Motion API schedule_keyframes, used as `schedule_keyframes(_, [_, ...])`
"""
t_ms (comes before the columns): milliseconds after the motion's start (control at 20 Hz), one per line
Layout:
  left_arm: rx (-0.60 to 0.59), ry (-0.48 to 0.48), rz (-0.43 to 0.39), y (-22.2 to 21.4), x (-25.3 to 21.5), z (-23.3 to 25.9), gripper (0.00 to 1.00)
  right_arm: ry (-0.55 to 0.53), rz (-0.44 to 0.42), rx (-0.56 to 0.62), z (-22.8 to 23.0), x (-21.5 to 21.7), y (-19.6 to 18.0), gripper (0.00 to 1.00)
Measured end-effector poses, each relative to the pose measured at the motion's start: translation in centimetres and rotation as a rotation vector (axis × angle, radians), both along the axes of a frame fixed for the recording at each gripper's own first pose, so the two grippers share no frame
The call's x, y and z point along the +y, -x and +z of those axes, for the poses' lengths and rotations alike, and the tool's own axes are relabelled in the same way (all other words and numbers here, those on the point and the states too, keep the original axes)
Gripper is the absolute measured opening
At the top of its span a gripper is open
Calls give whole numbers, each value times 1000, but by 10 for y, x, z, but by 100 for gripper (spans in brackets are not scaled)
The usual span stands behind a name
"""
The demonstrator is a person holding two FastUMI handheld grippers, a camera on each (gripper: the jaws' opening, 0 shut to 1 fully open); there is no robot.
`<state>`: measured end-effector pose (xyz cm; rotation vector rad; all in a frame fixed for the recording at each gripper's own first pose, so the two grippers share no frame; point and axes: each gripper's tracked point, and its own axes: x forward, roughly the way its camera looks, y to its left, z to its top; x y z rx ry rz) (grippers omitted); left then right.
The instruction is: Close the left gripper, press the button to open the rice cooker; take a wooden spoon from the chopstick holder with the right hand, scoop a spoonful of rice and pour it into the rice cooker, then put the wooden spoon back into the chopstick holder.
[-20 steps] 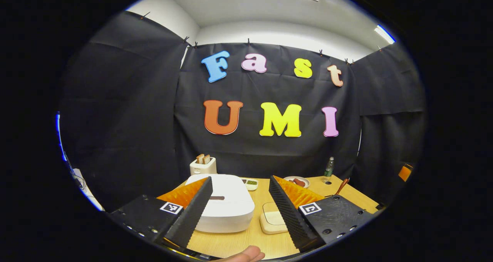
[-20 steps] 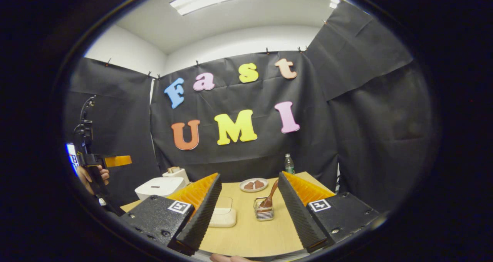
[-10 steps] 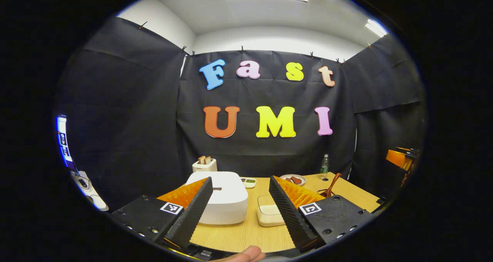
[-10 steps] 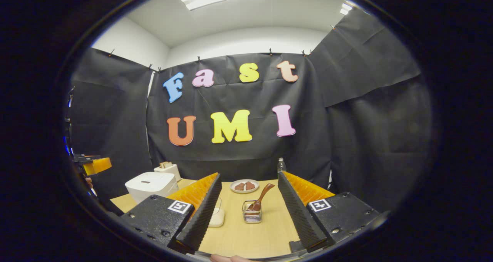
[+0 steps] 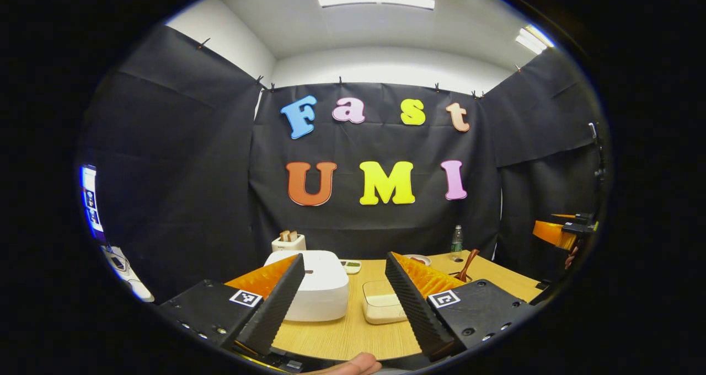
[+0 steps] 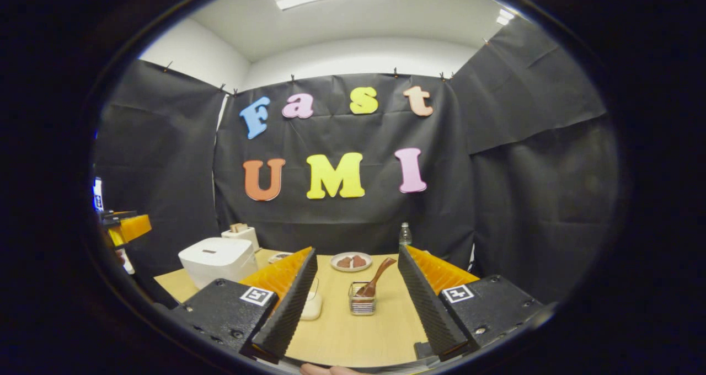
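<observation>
A white rice cooker point(image 5: 322, 287) with its lid down stands on the wooden table point(image 5: 353, 333), ahead and slightly left of my open left gripper point(image 5: 345, 303). The same rice cooker point(image 6: 212, 259) sits at the table's left in the right gripper view. A wooden spoon point(image 6: 376, 278) leans in a wire chopstick holder point(image 6: 361, 299), straight ahead between the spread fingers of my open right gripper point(image 6: 358, 309). A flat cream rice container point(image 5: 378, 307) lies right of the cooker. The spoon point(image 5: 466, 264) stands at the right in the left gripper view. Both grippers hover short of the table's near edge, holding nothing.
A white toaster point(image 5: 288, 241) with bread stands behind the cooker. A plate with brown food point(image 6: 351, 261), a small dish point(image 5: 350, 264) and a water bottle point(image 6: 405, 235) line the table's far side. Black cloth walls close in behind and at both sides.
Both grippers have drawn back from the table and levelled, so the cooker, container and chopstick holder look smaller and farther off. Both stay open.
</observation>
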<state>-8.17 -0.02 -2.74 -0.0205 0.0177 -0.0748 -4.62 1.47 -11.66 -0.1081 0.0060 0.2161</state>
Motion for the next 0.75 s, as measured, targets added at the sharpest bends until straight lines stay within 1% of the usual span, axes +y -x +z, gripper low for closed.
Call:
schedule_keyframes(50, [4,1,1,0,2,-1,94,0,2,-6,2,2,0,91])
schedule_keyframes(100, [1,2,3,0,4,-1,94,1,3,-13,3,2,1,96])
schedule_keyframes(250, [-29,30,-26,2,2,5,94,-2,-3,-15,2,3,3,96])
schedule_keyframes(350, [-47,45,-37,4,5,7,94,-23,7,-28,7,5,7,96])
schedule_keyframes(450, [-50,39,-21,5,12,8,94,-44,11,-43,10,6,9,96])
schedule_keyframes(600, [-59,29,-47,7,6,8,94,-55,12,-64,11,3,13,95])
schedule_keyframes(750, [-58,13,-50,8,7,5,94,-72,29,-89,16,5,18,95])
